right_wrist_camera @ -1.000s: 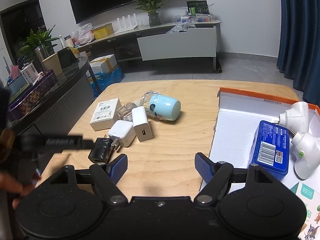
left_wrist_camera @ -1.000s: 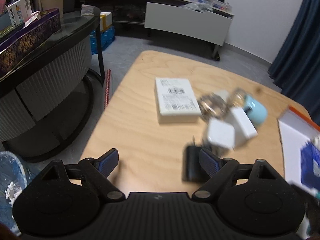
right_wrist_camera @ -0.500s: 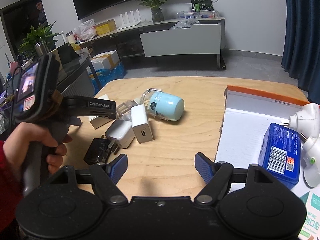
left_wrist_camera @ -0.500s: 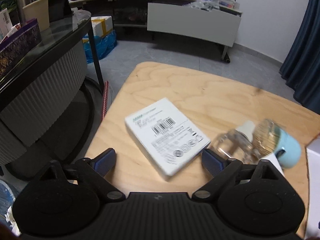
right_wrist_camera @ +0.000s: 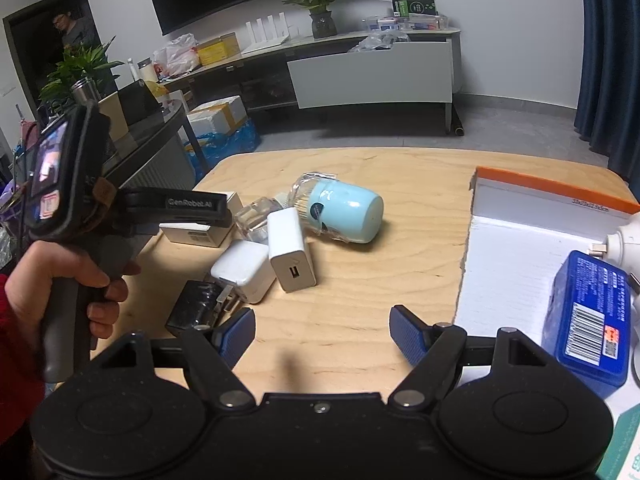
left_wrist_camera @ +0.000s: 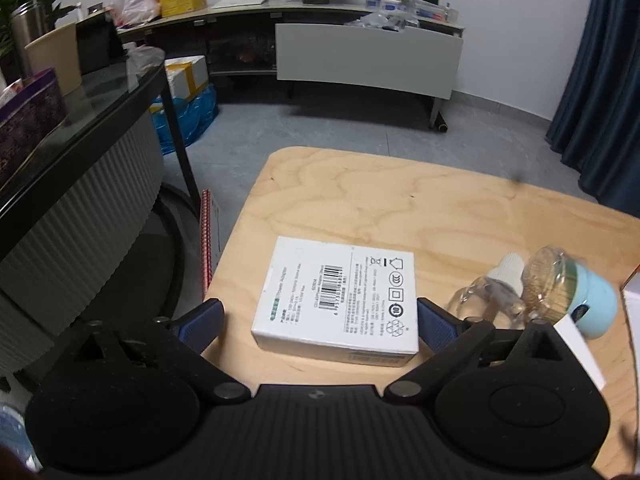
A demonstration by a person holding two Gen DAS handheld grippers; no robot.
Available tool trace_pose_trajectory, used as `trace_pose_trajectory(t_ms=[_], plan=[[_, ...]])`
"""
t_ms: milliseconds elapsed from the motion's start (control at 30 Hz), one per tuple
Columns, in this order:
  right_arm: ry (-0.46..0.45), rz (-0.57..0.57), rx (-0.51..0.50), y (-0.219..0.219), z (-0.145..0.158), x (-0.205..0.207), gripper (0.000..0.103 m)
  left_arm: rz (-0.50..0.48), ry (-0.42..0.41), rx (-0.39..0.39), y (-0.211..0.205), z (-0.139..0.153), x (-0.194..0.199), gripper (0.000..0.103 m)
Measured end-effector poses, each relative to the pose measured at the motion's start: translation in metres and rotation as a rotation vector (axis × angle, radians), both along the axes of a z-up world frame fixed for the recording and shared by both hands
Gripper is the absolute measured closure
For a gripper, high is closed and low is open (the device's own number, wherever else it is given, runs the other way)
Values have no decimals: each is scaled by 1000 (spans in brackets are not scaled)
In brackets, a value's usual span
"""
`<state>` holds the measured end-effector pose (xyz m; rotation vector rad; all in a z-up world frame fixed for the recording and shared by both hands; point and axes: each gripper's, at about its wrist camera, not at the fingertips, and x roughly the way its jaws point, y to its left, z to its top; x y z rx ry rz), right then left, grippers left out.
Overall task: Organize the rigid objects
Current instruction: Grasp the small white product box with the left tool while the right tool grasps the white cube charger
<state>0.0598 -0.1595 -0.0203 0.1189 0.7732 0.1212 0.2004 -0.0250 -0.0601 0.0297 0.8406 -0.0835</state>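
My left gripper [left_wrist_camera: 318, 322] is spread wide and sits low over the near-left part of the wooden table [left_wrist_camera: 420, 204], with the flat white adapter box [left_wrist_camera: 340, 298] lying between its two blue pads [left_wrist_camera: 202, 322]; the right pad is just beside the box's right edge, the left pad stands apart from the other edge, and nothing is clamped. The box lies flat, barcode side up. Just to its right I see the clear plastic bottle [left_wrist_camera: 486, 300] on its side and, touching it, the toothpick jar with the pale blue base [left_wrist_camera: 576, 300], also tipped over. My right gripper [right_wrist_camera: 322, 334] is wide open too, holding nothing, hovering over bare wood near the front edge. Ahead of it sit the two white chargers [right_wrist_camera: 290, 250], side by side and touching, and the black adapter [right_wrist_camera: 196, 308] just left of my left pad. Off to the right, the white tray with the orange rim [right_wrist_camera: 516, 248] holds the blue box [right_wrist_camera: 588, 316]. My left hand [right_wrist_camera: 68, 276] grips the other tool's handle at the far left.
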Motion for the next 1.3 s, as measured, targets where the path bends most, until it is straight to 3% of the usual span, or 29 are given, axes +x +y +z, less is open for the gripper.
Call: trace_pose_trajectory(t_ms=[133,367,500,700,800,900,1300], plan=[[-6,11,-2,2,0,4,15,-59,-44,19,-2,0,1,24],[-26,31,8,10,1,31,17,-63,-43,-2,2,8,-12,24],[-23,48,20,15,-1,53,32,-67,-58,-12,4,19,-26,24],[-10,44,38,21,-10,81,44,-63,-65,-56,9,25,-46,24],[6,53,11,24,-13,91,64,-61,-66,-70,9,28,-53,24],[32,38,10,23,-20,95,70,-63,-67,-82,9,29,-61,24],[-30,37,-79,25,-2,46,71,-48,-65,-88,10,36,-90,24]])
